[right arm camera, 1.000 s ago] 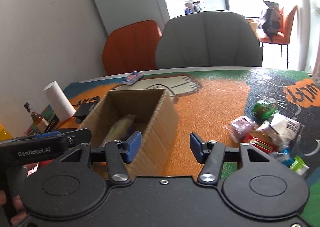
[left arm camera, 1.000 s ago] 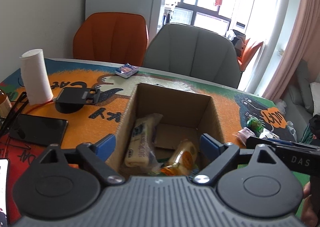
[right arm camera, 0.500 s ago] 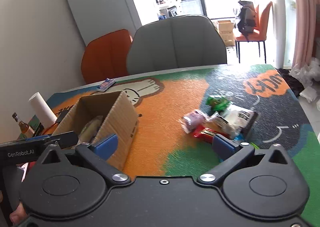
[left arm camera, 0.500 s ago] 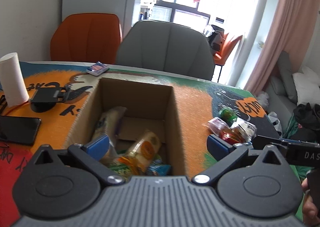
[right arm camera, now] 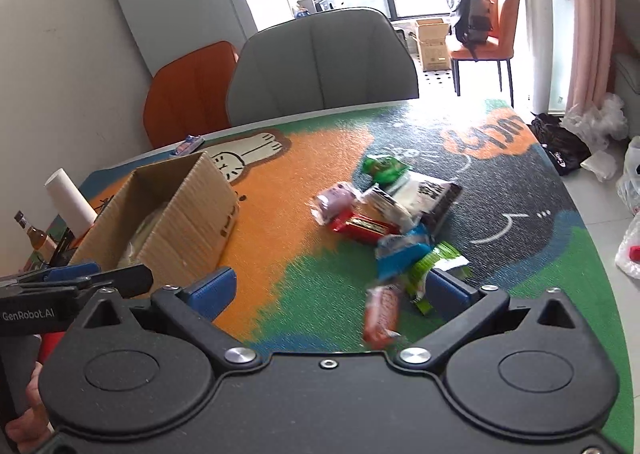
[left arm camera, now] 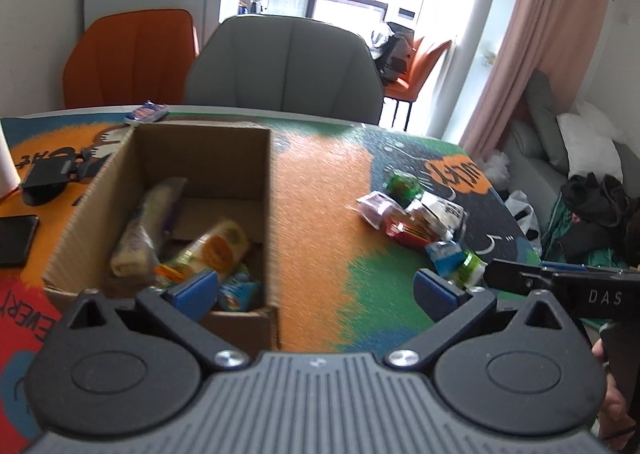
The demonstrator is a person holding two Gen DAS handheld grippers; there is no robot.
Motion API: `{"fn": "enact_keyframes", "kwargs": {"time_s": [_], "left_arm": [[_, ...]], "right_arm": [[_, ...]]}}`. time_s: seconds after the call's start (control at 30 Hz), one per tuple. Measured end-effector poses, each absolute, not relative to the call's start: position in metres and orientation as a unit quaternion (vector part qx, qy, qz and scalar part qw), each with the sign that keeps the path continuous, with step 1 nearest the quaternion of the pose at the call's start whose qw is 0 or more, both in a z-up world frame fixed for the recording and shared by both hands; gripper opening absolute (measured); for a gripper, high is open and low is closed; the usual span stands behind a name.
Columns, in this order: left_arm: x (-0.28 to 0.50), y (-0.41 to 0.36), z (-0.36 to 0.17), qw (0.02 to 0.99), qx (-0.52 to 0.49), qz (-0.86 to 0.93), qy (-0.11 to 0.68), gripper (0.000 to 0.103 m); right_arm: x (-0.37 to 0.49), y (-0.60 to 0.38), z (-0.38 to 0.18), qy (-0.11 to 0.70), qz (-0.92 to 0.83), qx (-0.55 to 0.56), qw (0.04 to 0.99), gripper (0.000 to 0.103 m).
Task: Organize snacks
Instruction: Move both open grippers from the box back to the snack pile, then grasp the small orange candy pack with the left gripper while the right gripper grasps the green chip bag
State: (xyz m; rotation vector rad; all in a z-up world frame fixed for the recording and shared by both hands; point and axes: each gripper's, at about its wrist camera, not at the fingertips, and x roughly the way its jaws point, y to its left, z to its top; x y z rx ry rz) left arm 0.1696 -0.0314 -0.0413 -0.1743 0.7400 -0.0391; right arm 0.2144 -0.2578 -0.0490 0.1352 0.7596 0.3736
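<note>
Left wrist view. The left tongs [left arm camera: 316,290] stand spread wide with nothing between the blue pads; they have just been opening. They hang over the near right corner of the open brown cardboard box [left arm camera: 268,182], which stands on the surface covered by a bright orange, green and black printed mat [left arm camera: 312,206]. Inside the box lie a long pale wrapped roll [left arm camera: 138,232], a clear packet with an orange label [left arm camera: 218,248] and a small blue packet [left arm camera: 238,290], judged to be snacks already sorted. The heap of loose mixed snack packets [left arm camera: 420,218] lies well apart to the right of the box, so most of the task appears undone. The black body of the other tool [left arm camera: 560,286] shows at the right edge. A dark phone [left arm camera: 16,240] and a black stand [left arm camera: 48,178] lie left of the box.

Right wrist view. The right tongs [right arm camera: 340,290] are likewise spread wide and empty, having just been opening, and point at the near end of the heap. A red-orange packet [right arm camera: 382,312], blurred, lies between the pads, untouched as far as can be told; a green packet [right arm camera: 434,266] sits beside the right pad. This placing suggests the next pick.

Differences. Only the left view shows the box's contents; from the right, its corrugated side hides them. Only the right view shows the red-orange packet, a white paper roll [right arm camera: 70,198] and a brown glass bottle [right arm camera: 34,238] behind the box.
</note>
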Motion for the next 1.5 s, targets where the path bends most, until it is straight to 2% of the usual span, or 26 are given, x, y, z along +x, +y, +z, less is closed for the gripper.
{"fn": "enact_keyframes", "kwargs": {"time_s": [0.5,0.83,1.03,1.1,1.3,1.5], "left_arm": [[0.173,-0.082,-0.038,0.934,-0.07,-0.057,0.345,0.103],[0.191,-0.108,-0.058,0.927,-0.082,-0.071,0.358,0.1],[0.206,-0.118,-0.075,0.919,-0.092,-0.081,0.374,0.087],[0.211,-0.122,-0.082,0.915,-0.094,-0.086,0.382,0.078],[0.229,-0.135,-0.1,0.903,-0.097,-0.097,0.407,0.055],[0.246,-0.149,-0.117,0.893,-0.099,-0.106,0.427,0.052]], "right_arm": [[0.215,-0.306,-0.057,0.361,0.154,0.082,0.916,0.103],[0.224,-0.329,-0.071,0.365,0.149,0.087,0.915,0.102],[0.234,-0.333,-0.08,0.373,0.161,0.082,0.91,0.08],[0.239,-0.336,-0.083,0.379,0.163,0.087,0.907,0.073],[0.249,-0.344,-0.094,0.389,0.158,0.103,0.902,0.07],[0.257,-0.347,-0.101,0.397,0.159,0.102,0.898,0.069]]}}
